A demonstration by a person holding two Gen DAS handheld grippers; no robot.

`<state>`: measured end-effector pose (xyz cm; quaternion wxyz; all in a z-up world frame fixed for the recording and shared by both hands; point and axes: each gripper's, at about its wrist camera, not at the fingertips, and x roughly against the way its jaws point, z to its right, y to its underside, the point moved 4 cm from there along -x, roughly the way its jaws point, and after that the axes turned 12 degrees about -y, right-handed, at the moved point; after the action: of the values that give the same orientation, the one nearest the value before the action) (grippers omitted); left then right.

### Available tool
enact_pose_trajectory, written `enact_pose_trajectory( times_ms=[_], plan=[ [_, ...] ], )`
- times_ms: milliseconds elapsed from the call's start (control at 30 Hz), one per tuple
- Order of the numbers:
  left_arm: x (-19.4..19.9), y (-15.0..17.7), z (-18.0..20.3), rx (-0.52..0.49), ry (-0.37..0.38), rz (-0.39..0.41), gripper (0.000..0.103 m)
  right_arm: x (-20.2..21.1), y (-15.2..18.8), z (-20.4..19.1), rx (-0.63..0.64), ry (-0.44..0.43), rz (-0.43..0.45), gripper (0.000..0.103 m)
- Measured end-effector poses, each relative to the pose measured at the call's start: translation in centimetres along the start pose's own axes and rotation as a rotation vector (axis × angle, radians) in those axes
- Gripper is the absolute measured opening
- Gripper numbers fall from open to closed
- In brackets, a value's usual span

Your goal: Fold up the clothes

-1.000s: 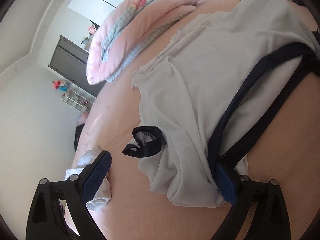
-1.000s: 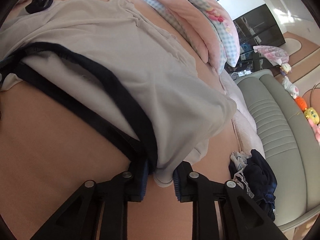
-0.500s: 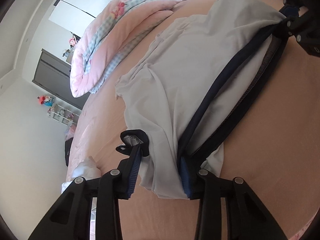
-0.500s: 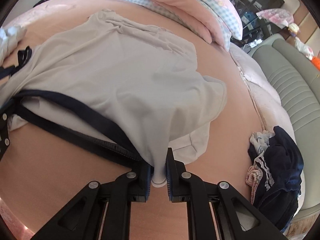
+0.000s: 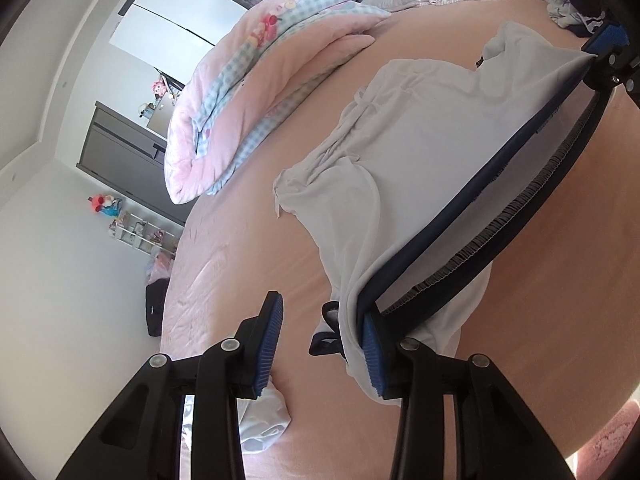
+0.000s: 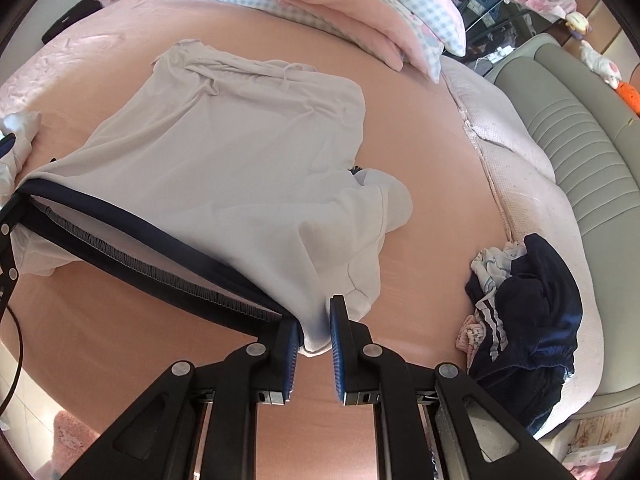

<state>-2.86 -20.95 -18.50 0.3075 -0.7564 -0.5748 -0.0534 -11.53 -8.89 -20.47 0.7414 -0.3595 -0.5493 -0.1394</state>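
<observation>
A white garment (image 5: 420, 152) with a navy elastic band (image 5: 472, 236) lies on the pink bed; it also shows in the right wrist view (image 6: 224, 168). My left gripper (image 5: 320, 344) stands open at the band's left end; the cloth hangs against its right finger (image 5: 374, 354) and the left finger is clear of it. My right gripper (image 6: 314, 340) has a narrow gap with the white cloth and the band's right end (image 6: 276, 308) between its fingers. The band is stretched taut between both grippers, lifted off the sheet.
A folded pink and blue checked quilt (image 5: 256, 92) lies at the bed's far side. A heap of navy and striped clothes (image 6: 524, 296) sits at the bed's right edge, next to a green sofa (image 6: 576, 132). A white cloth (image 5: 260, 420) lies under my left gripper.
Both grippers have risen and pulled back, drawing the band taut and the garment flatter. The left jaws have widened from their pinch half a second ago; the right jaws have opened slightly.
</observation>
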Motion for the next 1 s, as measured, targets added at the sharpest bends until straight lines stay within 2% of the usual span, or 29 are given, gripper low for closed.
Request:
enact_pose_trajectory(
  times_ms=[200, 333, 400, 533, 800, 1000],
  plan=[
    [0.6, 1.5, 0.6, -0.069, 0.083, -0.062, 0.036, 0.2, 1.7, -1.1, 0.036, -0.029, -0.082, 0.011],
    [0.8, 2.7, 1.3, -0.076, 0.22, -0.138, 0.036, -0.4, 3.2, -1.4, 0.049, -0.039, -0.143, 0.011],
    [0.8, 3.1, 1.8, -0.076, 0.25, -0.158, 0.036, -1.0, 4.0, -1.6, 0.051, -0.044, -0.174, 0.011],
    [0.9, 3.5, 2.7, -0.077, 0.268, -0.165, 0.036, -1.9, 5.3, -1.9, 0.05, -0.044, -0.212, 0.011],
    [1.4, 4.6, 4.2, -0.164, 0.22, -0.14, 0.036, -2.6, 6.6, -2.8, 0.065, -0.057, -0.256, 0.011],
    [0.9, 5.5, 4.6, -0.16, 0.287, -0.198, 0.036, -3.3, 8.4, -3.4, 0.058, -0.066, -0.303, 0.013]
  ],
)
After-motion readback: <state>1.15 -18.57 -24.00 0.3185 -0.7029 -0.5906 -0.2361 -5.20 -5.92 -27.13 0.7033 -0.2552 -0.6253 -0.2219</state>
